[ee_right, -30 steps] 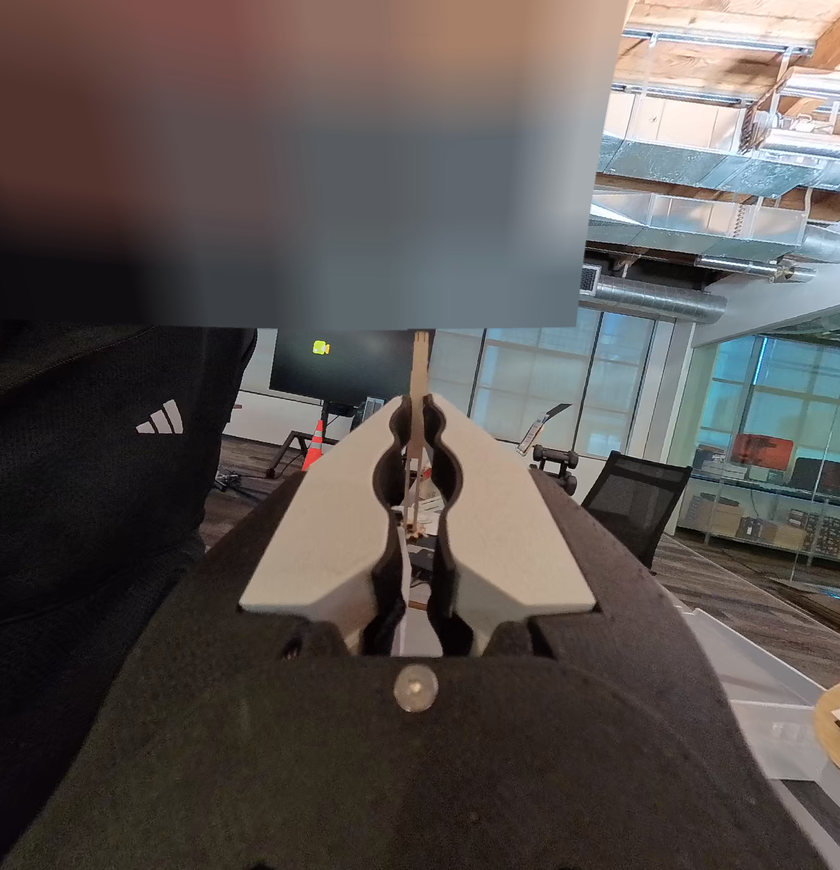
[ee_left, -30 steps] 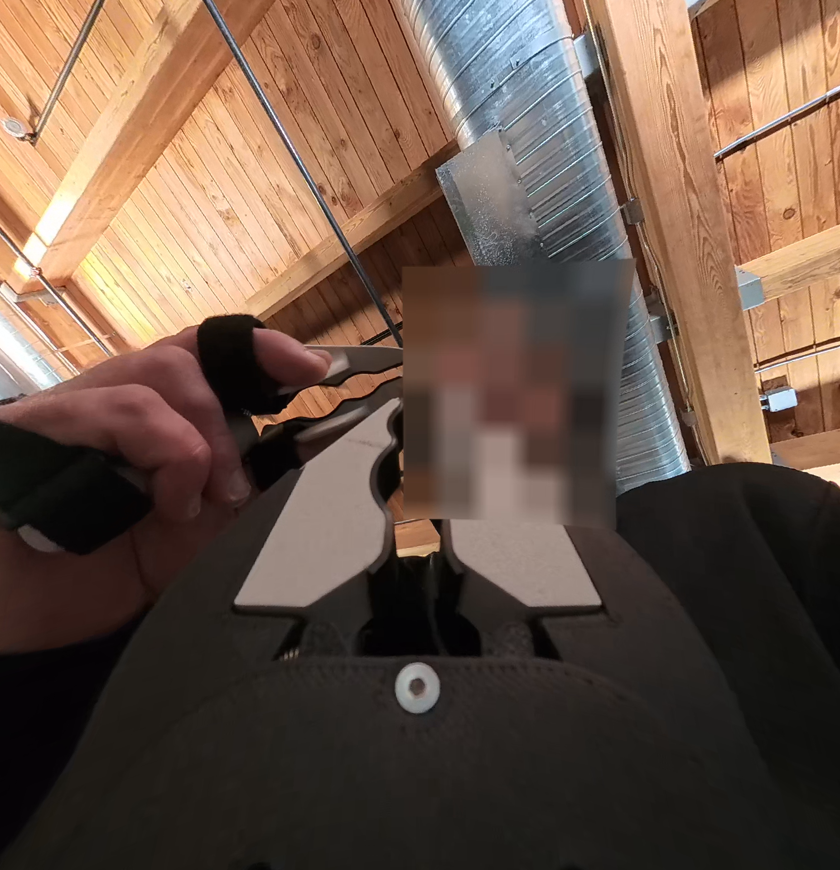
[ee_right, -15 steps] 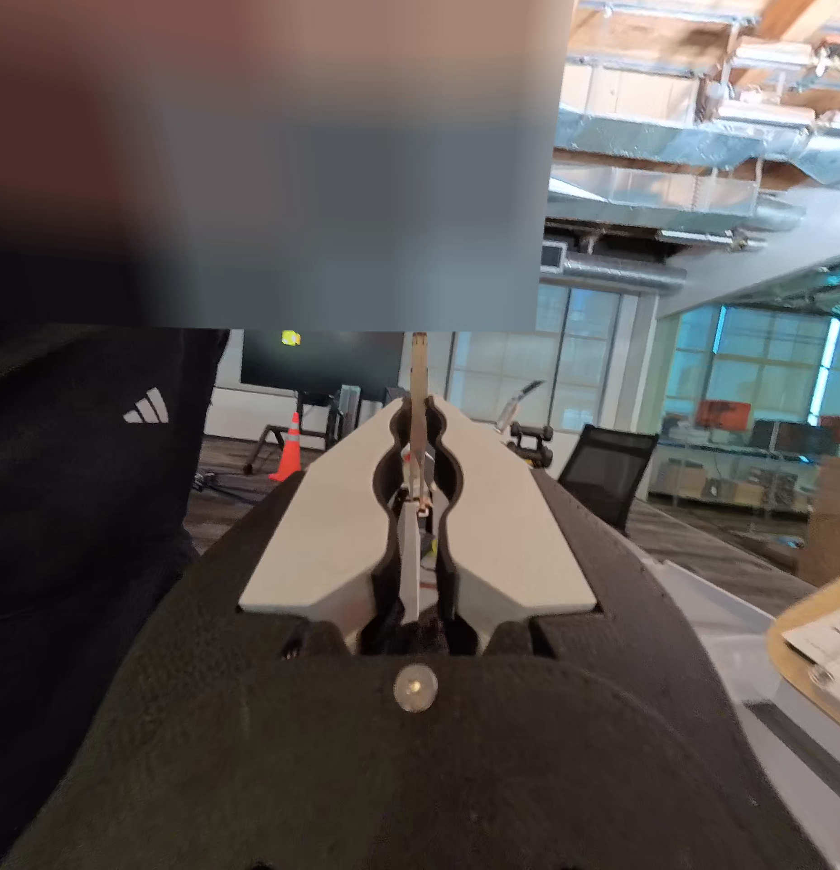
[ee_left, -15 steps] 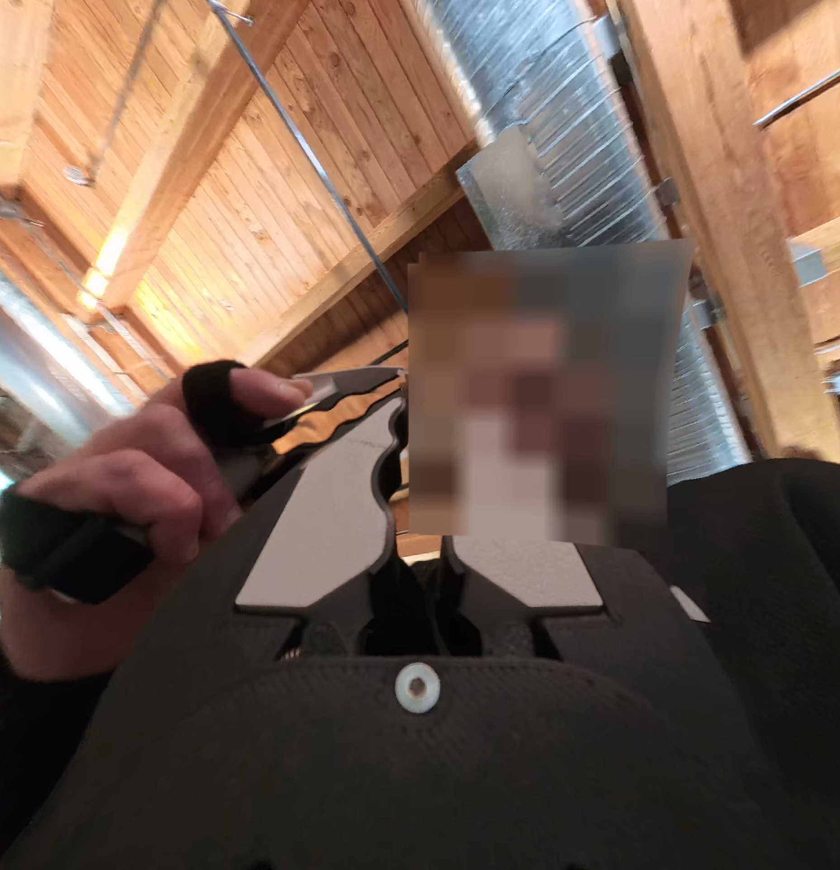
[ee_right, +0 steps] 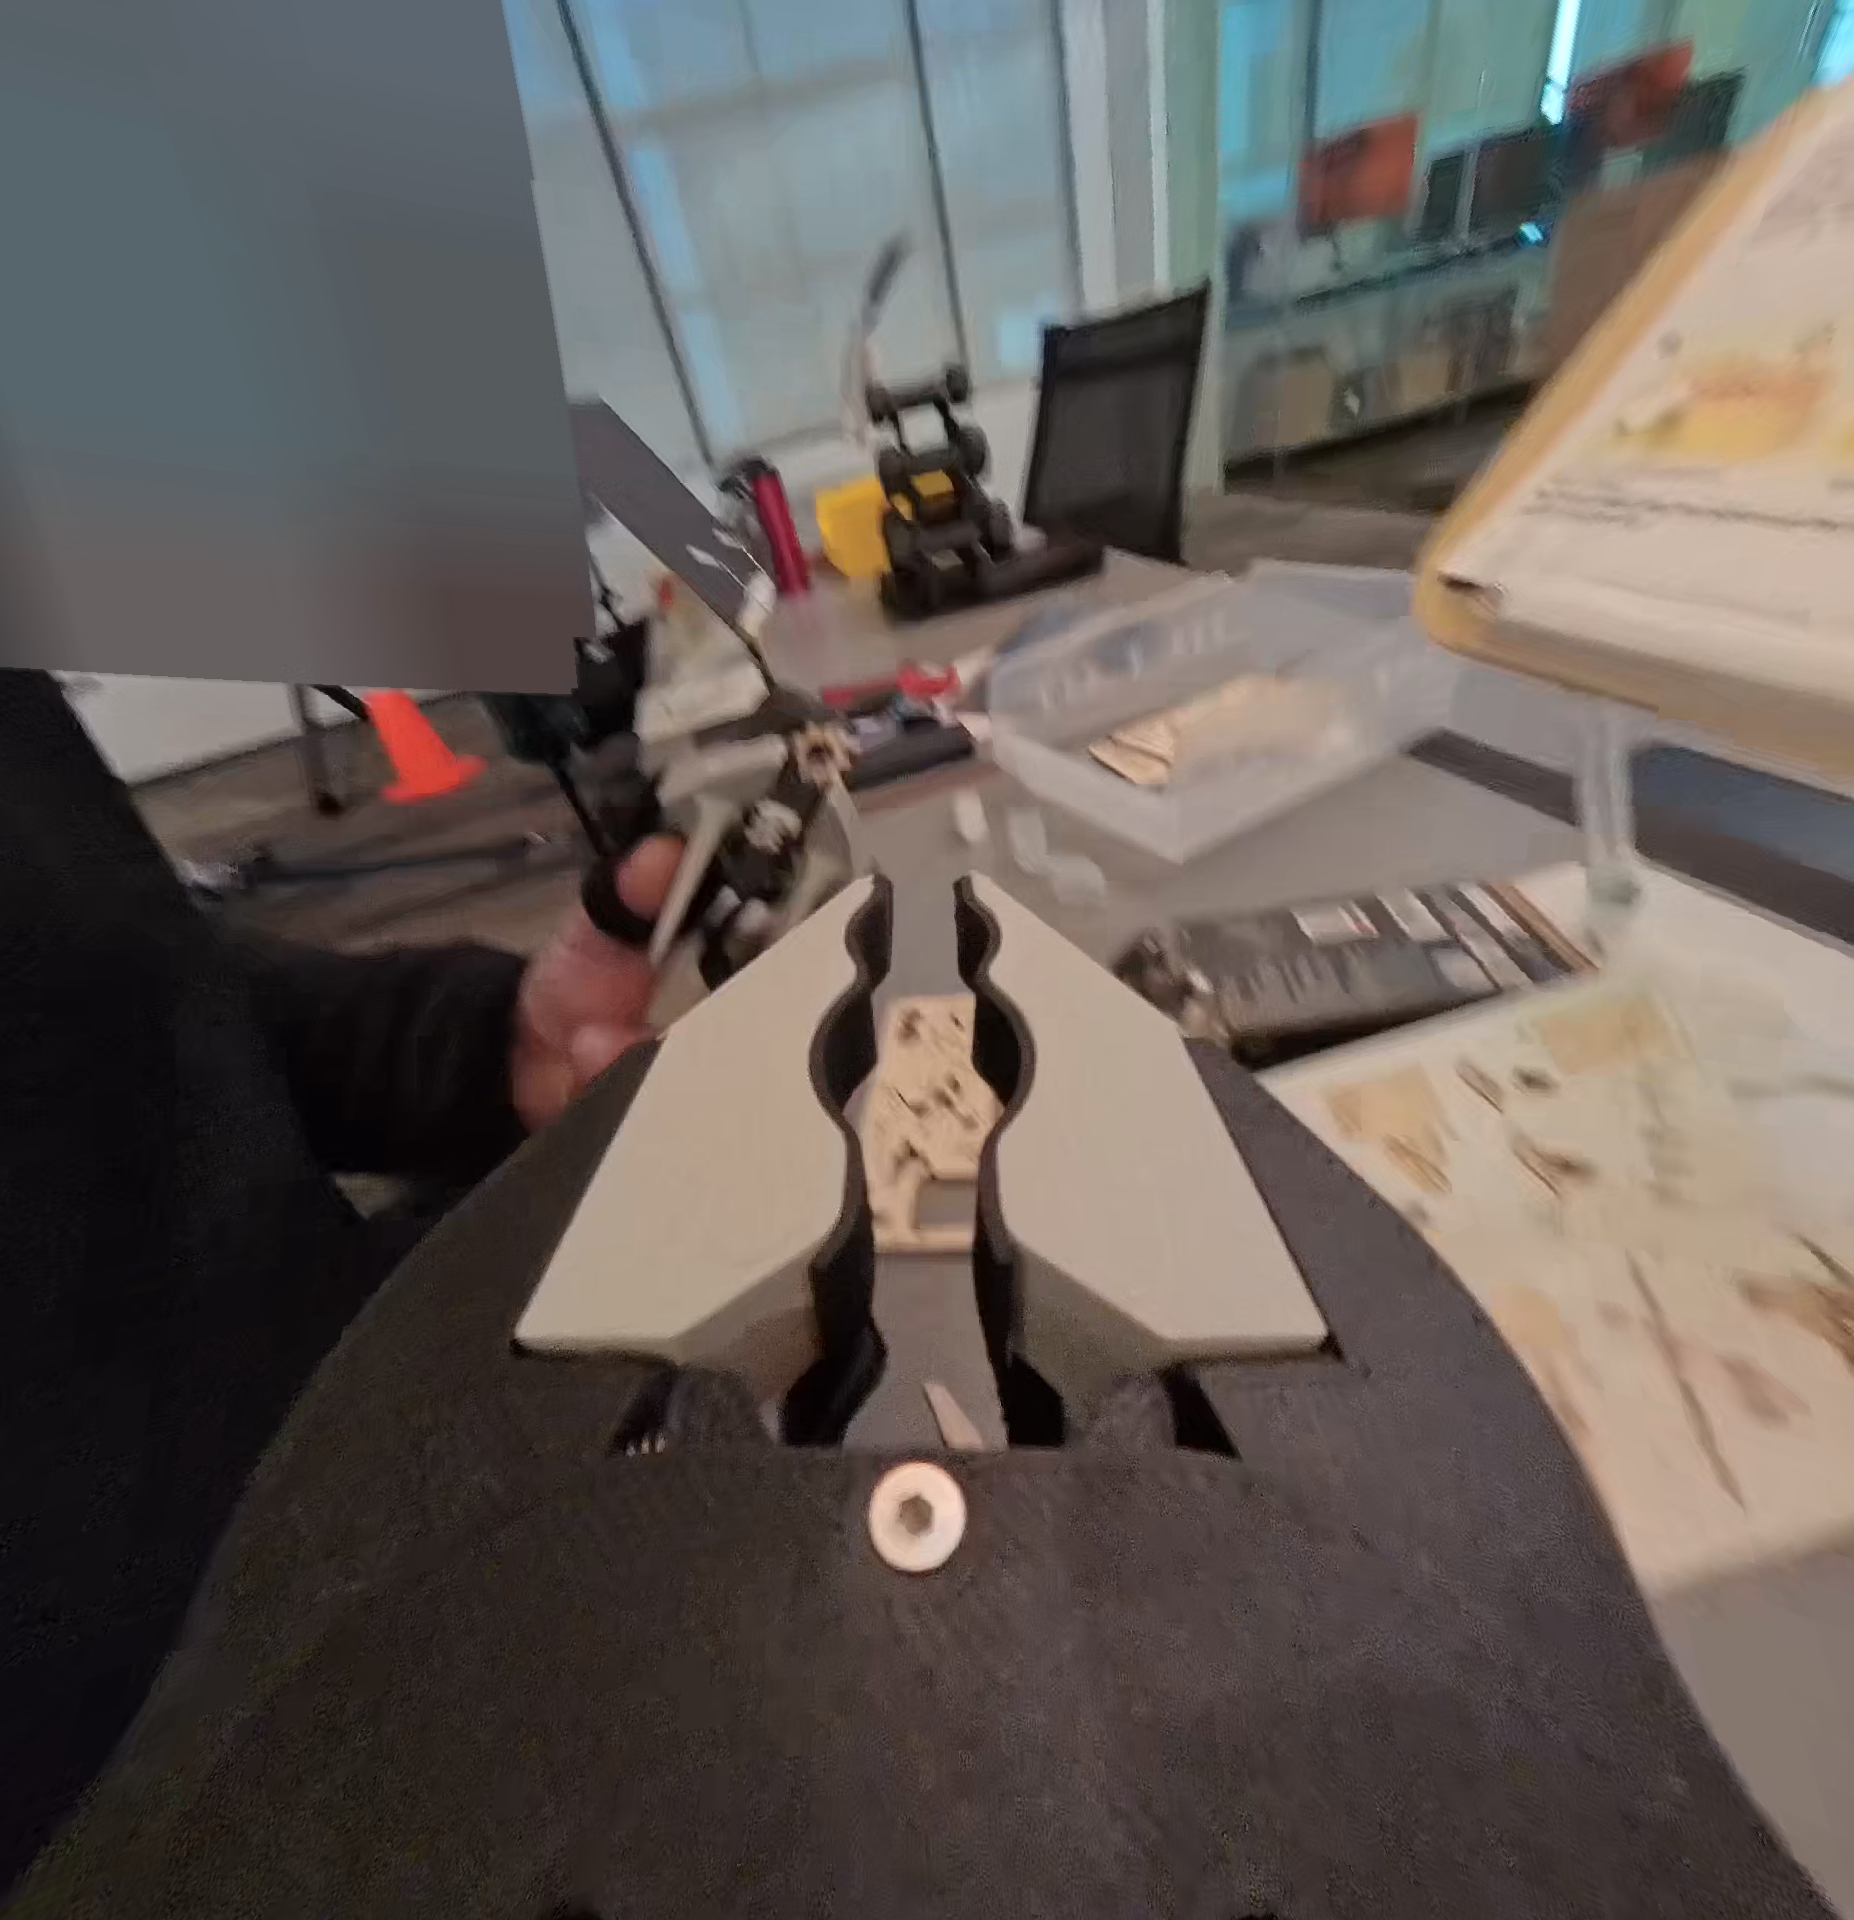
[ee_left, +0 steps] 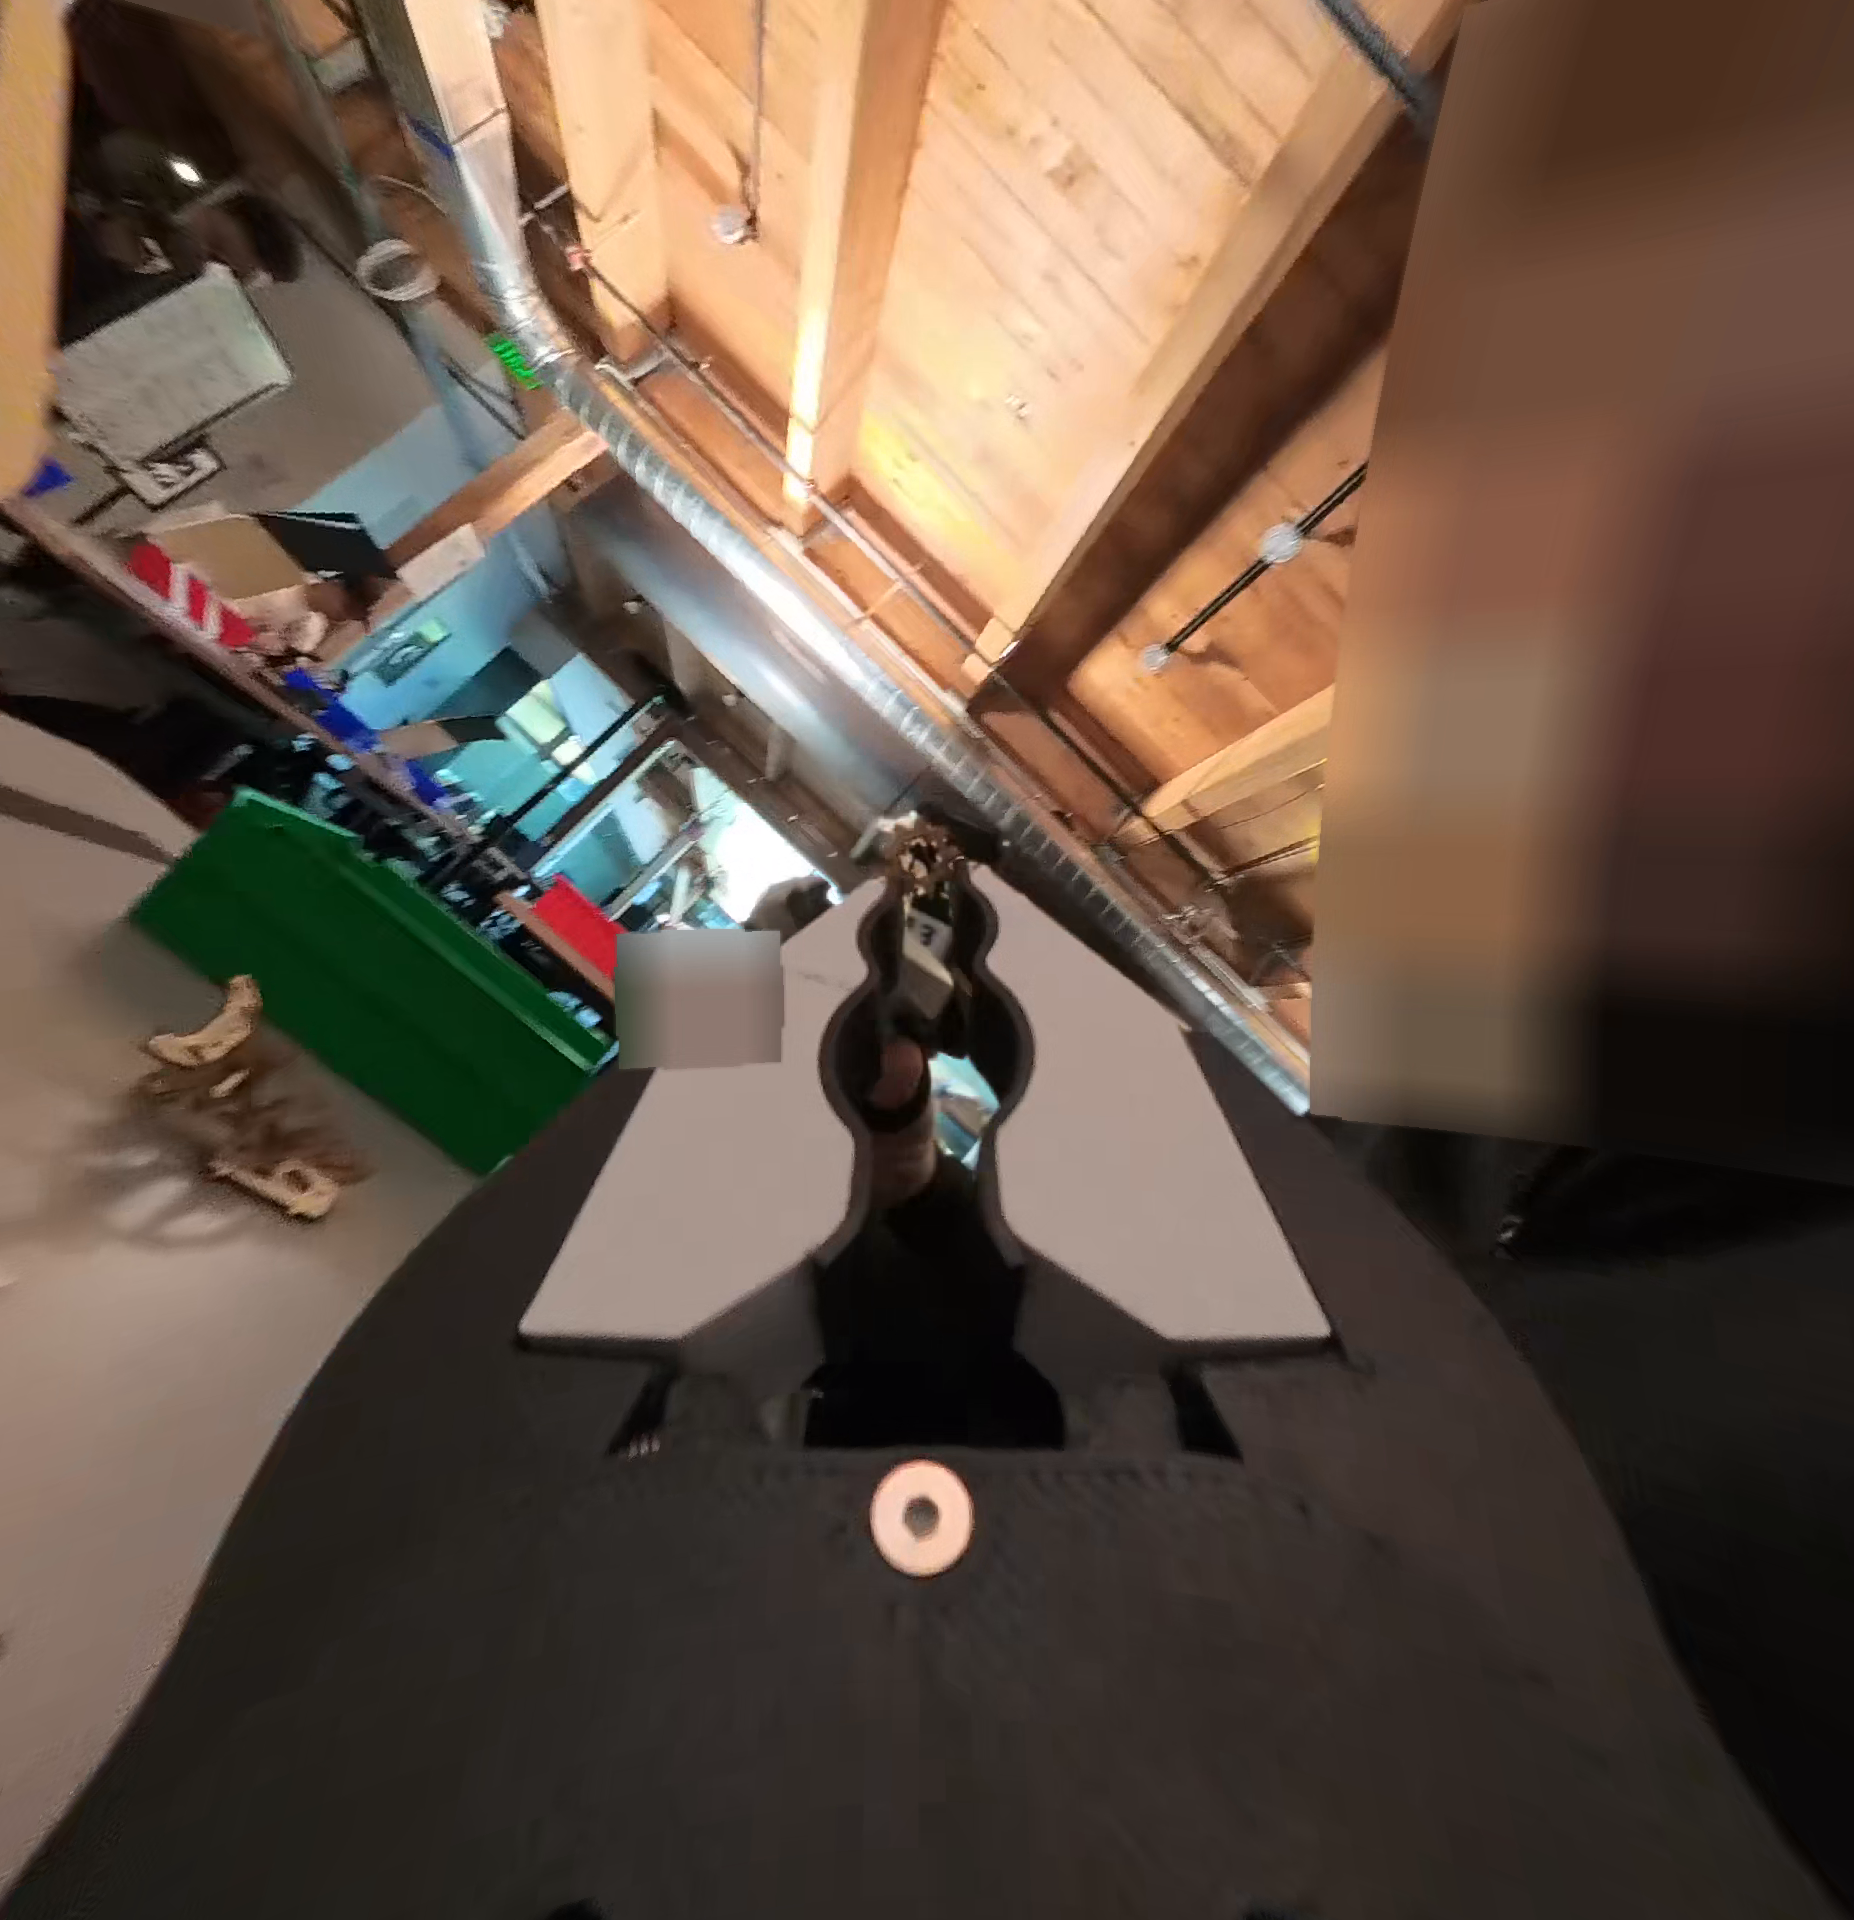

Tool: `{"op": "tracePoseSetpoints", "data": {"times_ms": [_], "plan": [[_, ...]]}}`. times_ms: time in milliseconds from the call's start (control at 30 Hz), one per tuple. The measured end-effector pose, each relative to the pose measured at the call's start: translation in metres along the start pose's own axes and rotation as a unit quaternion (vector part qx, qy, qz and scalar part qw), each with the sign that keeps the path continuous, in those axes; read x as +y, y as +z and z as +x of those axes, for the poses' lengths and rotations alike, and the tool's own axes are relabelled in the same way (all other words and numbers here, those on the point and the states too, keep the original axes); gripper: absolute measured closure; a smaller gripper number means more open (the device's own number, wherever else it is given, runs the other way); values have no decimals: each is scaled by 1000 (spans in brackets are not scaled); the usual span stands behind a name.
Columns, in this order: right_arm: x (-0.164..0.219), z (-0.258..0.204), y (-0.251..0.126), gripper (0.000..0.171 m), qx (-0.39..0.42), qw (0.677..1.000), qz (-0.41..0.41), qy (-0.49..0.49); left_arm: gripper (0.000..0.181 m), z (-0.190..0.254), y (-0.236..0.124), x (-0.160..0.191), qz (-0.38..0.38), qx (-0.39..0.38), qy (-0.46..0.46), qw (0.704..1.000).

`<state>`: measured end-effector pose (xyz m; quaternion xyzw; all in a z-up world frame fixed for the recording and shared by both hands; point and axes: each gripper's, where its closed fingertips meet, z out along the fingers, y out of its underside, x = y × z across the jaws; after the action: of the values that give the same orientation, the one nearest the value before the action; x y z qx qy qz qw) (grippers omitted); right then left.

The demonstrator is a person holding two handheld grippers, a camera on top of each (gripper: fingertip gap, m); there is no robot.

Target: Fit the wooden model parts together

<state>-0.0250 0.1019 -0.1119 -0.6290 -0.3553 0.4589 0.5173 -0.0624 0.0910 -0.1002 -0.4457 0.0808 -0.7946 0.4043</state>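
My left gripper point(ee_left: 921, 894) is shut on a small toothed wooden piece point(ee_left: 919, 857) that sticks out past its tips; the view tilts up toward the ceiling. In the right wrist view the left gripper point(ee_right: 798, 790) shows at centre left in a hand, with that piece point(ee_right: 824, 748) at its tip. My right gripper point(ee_right: 921, 888) is open by a narrow gap with nothing between its fingers. It points down at a punched wooden part sheet point(ee_right: 928, 1091) on the grey table point(ee_right: 1089, 831). Loose wooden parts point(ee_left: 227, 1101) lie blurred on the table at the left.
A green bin point(ee_left: 362, 977) stands behind the loose parts. A clear plastic tray point(ee_right: 1214, 707) holds more wooden sheets. A dark flat tray point(ee_right: 1370, 956) and a printed sheet point(ee_right: 1577, 1195) lie at the right. A propped board with a printed page point(ee_right: 1681, 468) hangs over the right side.
The right gripper has opened and the thin wooden strip is gone from it; its view dropped to the table. The left view swung away from the ceiling and now shows a small piece at its tips.
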Motion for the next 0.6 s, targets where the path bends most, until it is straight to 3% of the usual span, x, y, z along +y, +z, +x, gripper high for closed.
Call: {"op": "tracePoseSetpoints", "data": {"times_ms": [33, 200, 333, 500, 600], "plan": [[10, 7, -10, 161, 25, 999, -28, -11, 175, -6, -4, -1, -10, -24, 16, 1000], [76, 32, -66, 150, 105, 971, -205, -67, 174, -29, -19, 4, -69, -111, 62, 989], [127, 26, -79, 149, 104, 942, -306, -94, 175, -46, -28, 16, -95, -155, 57, 982], [174, 18, -80, 151, 125, 911, -392, -36, 174, -68, -39, 49, -168, -227, 88, 955], [199, 12, -94, 147, 136, 890, -432, 59, 174, -86, -44, 76, -231, -261, 81, 934]]}}
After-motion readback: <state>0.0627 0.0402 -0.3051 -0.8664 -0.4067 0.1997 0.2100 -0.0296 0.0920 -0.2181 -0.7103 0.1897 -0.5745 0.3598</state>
